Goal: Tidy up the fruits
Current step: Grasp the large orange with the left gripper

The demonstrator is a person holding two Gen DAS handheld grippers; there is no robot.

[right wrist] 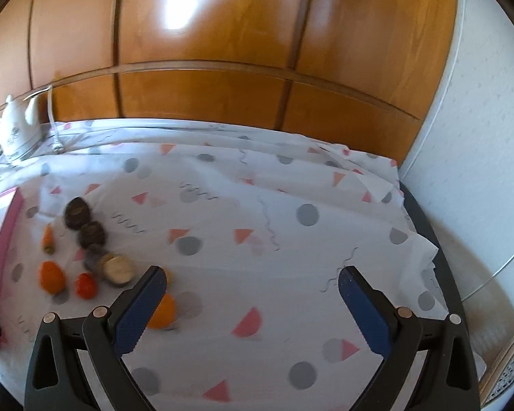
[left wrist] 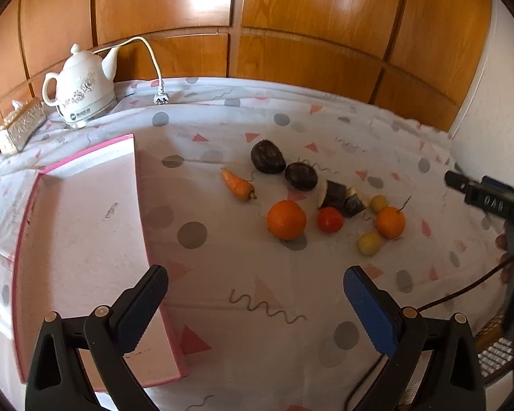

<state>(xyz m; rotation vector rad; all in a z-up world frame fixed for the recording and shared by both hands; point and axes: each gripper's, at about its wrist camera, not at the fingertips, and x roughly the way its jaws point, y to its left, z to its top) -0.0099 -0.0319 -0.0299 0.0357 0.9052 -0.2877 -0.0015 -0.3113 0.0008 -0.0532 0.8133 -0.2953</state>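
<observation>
A cluster of produce lies on the patterned tablecloth: a large orange, a red tomato, a small orange, two yellow-green fruits, a carrot, and dark round vegetables. A shallow pink box lies to their left. My left gripper is open and empty, above the cloth near the box's right wall. My right gripper is open and empty; the small orange sits behind its left finger. The right gripper also shows at the edge of the left wrist view.
A white electric kettle with its cord and plug stands at the back left, beside a tissue box. Wooden cabinet panels run behind the table. A white wall borders the right side. The table's dark edge shows at right.
</observation>
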